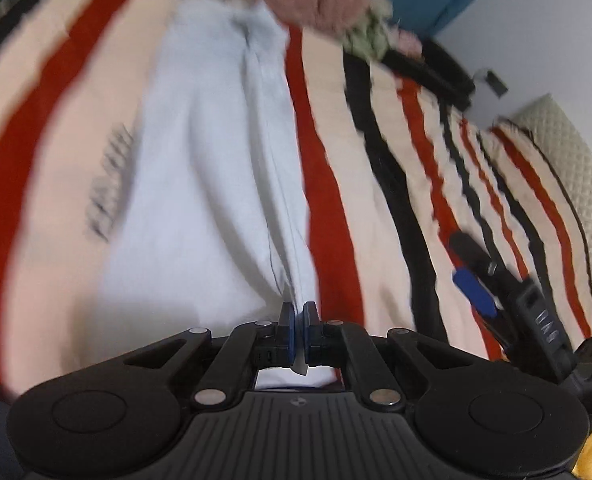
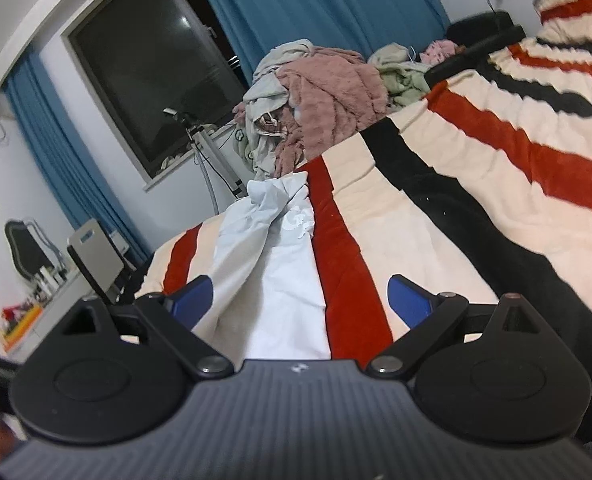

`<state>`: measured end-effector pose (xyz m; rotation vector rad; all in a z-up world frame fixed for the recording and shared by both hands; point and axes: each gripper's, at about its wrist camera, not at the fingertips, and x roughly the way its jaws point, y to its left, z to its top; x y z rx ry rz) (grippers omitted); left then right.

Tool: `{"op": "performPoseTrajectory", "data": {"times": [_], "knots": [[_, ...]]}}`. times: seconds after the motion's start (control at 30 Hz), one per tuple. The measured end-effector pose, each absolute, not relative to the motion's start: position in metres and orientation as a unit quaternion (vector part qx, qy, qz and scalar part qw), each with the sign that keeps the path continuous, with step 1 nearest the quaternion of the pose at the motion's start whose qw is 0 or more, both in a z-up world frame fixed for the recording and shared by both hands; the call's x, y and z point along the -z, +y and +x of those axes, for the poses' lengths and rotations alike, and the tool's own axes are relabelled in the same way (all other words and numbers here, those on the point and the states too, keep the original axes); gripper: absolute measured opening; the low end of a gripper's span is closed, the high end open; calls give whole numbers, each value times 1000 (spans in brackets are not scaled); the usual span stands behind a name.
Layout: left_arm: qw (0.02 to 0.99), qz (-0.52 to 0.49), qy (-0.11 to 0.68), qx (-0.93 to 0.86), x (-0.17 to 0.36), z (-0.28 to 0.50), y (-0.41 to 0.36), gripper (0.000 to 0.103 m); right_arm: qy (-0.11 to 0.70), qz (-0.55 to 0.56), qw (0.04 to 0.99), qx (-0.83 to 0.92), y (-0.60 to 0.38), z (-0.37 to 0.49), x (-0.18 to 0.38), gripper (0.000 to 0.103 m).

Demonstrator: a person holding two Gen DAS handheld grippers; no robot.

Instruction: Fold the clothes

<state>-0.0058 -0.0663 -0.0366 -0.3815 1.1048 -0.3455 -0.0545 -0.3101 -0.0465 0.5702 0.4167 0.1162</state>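
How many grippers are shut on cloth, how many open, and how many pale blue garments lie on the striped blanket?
Grippers shut on cloth: 1, the left gripper on the pale blue garment
Grippers open: 1, the right gripper
Pale blue garments on the red, cream and black striped blanket: 1
Total: 3

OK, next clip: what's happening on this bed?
A person is folding laundry with a handheld gripper in each hand. The left gripper is shut on an edge of a pale blue garment lying on the striped blanket. The right gripper hangs open over the same garment, holding nothing. A pile of unfolded clothes waits at the bed's far end.
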Motion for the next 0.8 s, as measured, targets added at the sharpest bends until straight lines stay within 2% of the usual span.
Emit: {"op": "performPoseTrajectory", "data": {"times": [0.17,0.23,0.33,0.37,0.5,0.57,0.6,0.63,0.8], "knots": [[788,-199,558,167,90,5,-88,6,239,302,921,-66,-315,-43,57,95],[783,-189,567,174,97,6,-87,15,258,309,913,-67,-316,-38,62,95],[778,-192,570,182,90,1,-67,42,298,333,890,-89,-319,-27,73,95],[779,-197,567,183,86,-1,-57,53,314,342,880,-99,-320,-23,76,95],[796,-217,538,170,73,-1,-4,77,385,381,830,-135,-321,-1,95,95],[802,-247,525,142,76,2,23,81,422,385,809,-140,-315,9,104,93],[803,-264,519,126,78,3,36,81,440,383,800,-139,-312,15,108,81],[801,-280,517,111,83,5,47,81,459,373,795,-134,-306,20,112,75],[770,-316,552,53,121,25,74,79,516,343,778,-107,-288,33,127,76]]}}
